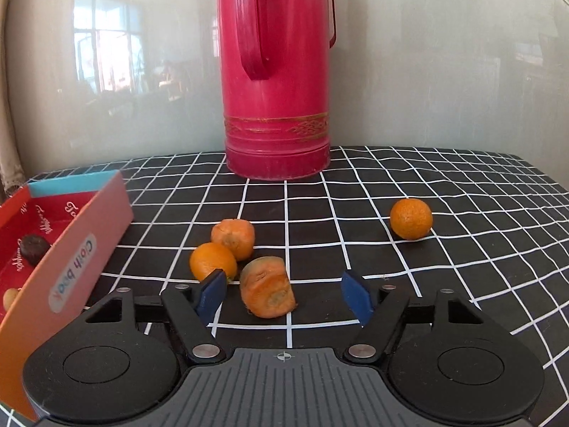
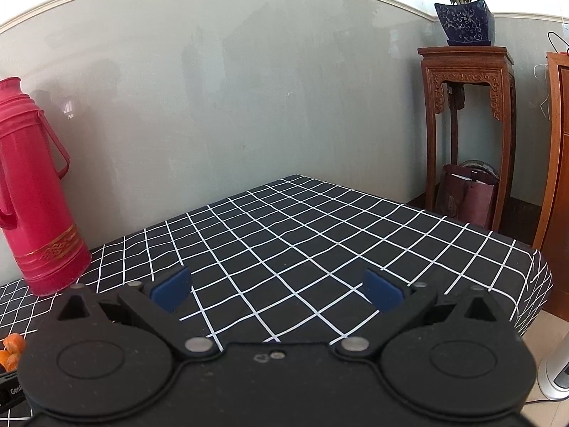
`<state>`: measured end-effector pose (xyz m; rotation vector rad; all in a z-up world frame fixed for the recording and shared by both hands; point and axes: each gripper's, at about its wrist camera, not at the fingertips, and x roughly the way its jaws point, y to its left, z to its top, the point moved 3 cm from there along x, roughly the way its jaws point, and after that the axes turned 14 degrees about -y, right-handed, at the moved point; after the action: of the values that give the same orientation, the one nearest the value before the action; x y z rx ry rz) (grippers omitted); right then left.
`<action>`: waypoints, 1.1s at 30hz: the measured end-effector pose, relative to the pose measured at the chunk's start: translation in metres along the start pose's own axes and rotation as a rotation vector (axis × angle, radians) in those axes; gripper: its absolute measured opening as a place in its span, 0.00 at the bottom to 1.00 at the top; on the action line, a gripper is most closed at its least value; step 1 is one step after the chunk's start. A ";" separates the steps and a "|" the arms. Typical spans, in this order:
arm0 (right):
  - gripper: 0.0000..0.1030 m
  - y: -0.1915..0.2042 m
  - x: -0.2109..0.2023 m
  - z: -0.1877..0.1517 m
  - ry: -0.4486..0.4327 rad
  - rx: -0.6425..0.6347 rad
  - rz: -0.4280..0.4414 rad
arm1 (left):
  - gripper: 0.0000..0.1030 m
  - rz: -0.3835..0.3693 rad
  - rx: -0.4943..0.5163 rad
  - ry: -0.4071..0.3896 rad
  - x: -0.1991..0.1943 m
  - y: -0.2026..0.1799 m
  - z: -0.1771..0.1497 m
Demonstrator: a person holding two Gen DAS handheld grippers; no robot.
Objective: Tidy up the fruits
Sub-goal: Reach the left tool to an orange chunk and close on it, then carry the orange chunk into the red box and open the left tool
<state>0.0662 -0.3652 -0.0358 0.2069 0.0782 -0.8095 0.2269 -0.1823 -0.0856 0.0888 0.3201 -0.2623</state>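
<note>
In the left wrist view, my left gripper [image 1: 284,293] is open and empty, low over the black checked tablecloth. A cut orange carrot chunk [image 1: 268,286] lies between its blue pads, touching neither. A small orange [image 1: 212,261] sits just beyond the left pad, with a second carrot chunk [image 1: 233,238] behind it. Another orange [image 1: 411,218] lies apart at the right. An open red box [image 1: 46,249] at the left holds a dark round fruit [image 1: 33,248]. My right gripper [image 2: 277,290] is open and empty over bare tablecloth; orange fruits [image 2: 12,350] show at that view's left edge.
A tall red thermos [image 1: 277,71] stands at the back of the table against the wall, also in the right wrist view [image 2: 32,195]. The table's right edge [image 2: 544,284] drops off near a wooden plant stand [image 2: 469,124] and a cabinet.
</note>
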 end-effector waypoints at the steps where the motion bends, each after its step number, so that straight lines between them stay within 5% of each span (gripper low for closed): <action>1: 0.94 0.000 0.001 0.000 0.001 -0.003 0.003 | 0.66 0.000 0.000 0.009 0.001 -0.001 0.000; 4: 0.94 0.000 0.002 -0.001 0.009 -0.008 0.007 | 0.45 -0.007 -0.012 0.043 0.006 0.000 -0.002; 8: 0.94 0.001 0.003 -0.003 0.016 -0.002 0.012 | 0.31 -0.007 -0.030 0.059 0.008 0.002 -0.003; 22: 0.94 0.015 -0.003 -0.004 0.011 -0.032 0.048 | 0.31 0.017 -0.029 -0.023 -0.015 0.022 0.007; 33: 0.94 0.048 -0.014 -0.014 0.010 -0.098 0.117 | 0.31 0.153 -0.041 -0.111 -0.052 0.088 0.025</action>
<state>0.0915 -0.3202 -0.0401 0.1215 0.1136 -0.6867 0.2105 -0.0881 -0.0416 0.0580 0.2070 -0.1080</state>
